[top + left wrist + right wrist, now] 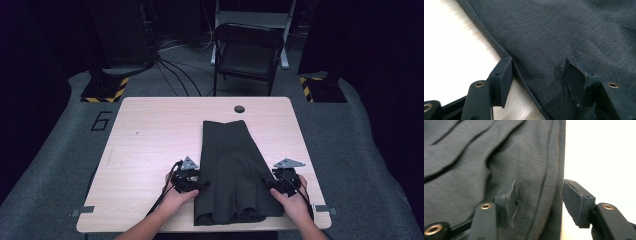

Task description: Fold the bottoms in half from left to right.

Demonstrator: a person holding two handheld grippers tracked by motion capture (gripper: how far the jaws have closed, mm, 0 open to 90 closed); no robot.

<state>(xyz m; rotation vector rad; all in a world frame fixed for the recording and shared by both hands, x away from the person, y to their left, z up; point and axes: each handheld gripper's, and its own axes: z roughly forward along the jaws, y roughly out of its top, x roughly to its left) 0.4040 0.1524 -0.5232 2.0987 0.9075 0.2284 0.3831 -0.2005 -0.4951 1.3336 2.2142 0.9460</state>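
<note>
1. Near edge of the desk [150, 125]: my two hands come in from the bottom of the high view, each carrying a tool, one at either side of a dark grey pleated skirt [231, 170]. The skirt lies flat, its hem just short of the near edge and its narrower waistband toward the far edge, slightly right of the desk's middle.
2. Left tool [196, 184]: set at the skirt's left side edge near the hem. In the left gripper view its jaws stand wide apart and straddle the seam, one jaw over bare wood, the other over cloth [554, 35]. It grips nothing. I judge this placement is meant to let the jaws close on the edge of the fabric.
3. Right tool [276, 184]: mirrored at the right side edge. In the right gripper view its jaws are likewise spread across the side seam [549, 170], one over pleats, one at the edge over bare desk, with nothing held.
4. The symmetric hold suggests I am about to lift or fold the hem end evenly.
5. Far edge: a round cable hole [239, 109]; beyond the desk, a folding chair [248, 52] on the floor.
</note>
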